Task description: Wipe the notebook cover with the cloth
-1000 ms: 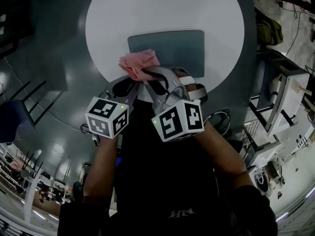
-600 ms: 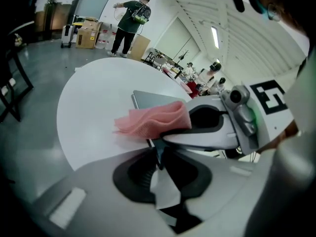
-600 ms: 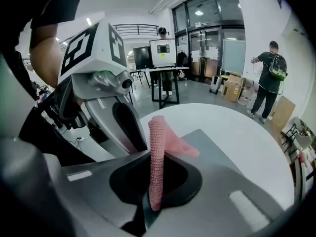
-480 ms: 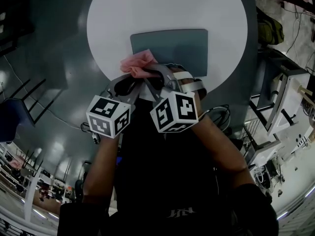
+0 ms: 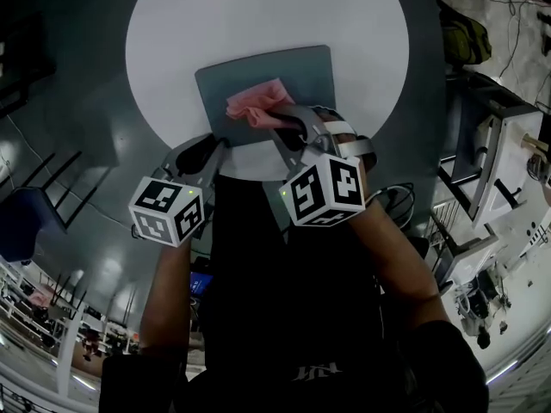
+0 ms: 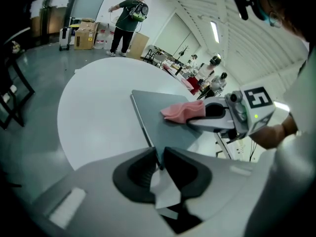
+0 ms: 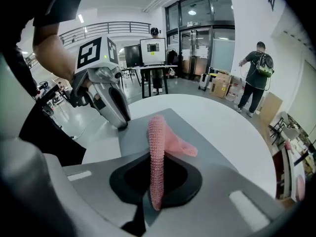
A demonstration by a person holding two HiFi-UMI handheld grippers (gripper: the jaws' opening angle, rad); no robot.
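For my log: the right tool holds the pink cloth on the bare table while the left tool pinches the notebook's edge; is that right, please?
Not quite: the head view shows the cloth in the right tool resting on the notebook, not the table.

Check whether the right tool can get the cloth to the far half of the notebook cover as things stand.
Probably yes. The right tool holds the cloth on the notebook cover, whose far half lies bare; the left tool pinches only the near corner, off that path.
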